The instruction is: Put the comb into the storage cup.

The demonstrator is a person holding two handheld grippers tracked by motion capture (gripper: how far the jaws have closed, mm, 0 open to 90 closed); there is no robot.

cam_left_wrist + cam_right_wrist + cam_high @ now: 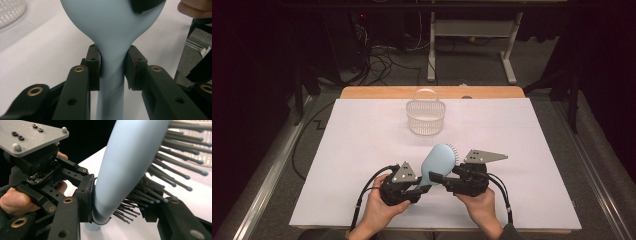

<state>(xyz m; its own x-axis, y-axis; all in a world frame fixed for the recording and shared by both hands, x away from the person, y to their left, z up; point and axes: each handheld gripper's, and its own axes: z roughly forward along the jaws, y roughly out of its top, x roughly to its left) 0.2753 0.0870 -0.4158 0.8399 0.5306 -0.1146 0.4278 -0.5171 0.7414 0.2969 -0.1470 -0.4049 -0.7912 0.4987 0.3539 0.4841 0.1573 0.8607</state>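
A light blue hairbrush [439, 159] hangs just above the white sheet near the front, with its head pointing away from me. My left gripper [421, 186] is shut on its narrow neck; both pads press the handle [112, 75] from either side. From the right, my right gripper [439, 176] is shut on the lower head. In the right gripper view one pad [86, 195] lies against the smooth blue back [130, 157] and the other jaw sits among the dark bristles [175, 157]. A hand [15, 200] holds the left gripper beyond.
A white plastic basket [426, 116] with a raised handle stands at the back middle of the sheet [362, 150], and its rim [10, 10] shows in the left gripper view. The wooden table edge [377, 92] runs behind it. Cables and desk legs lie on the floor beyond.
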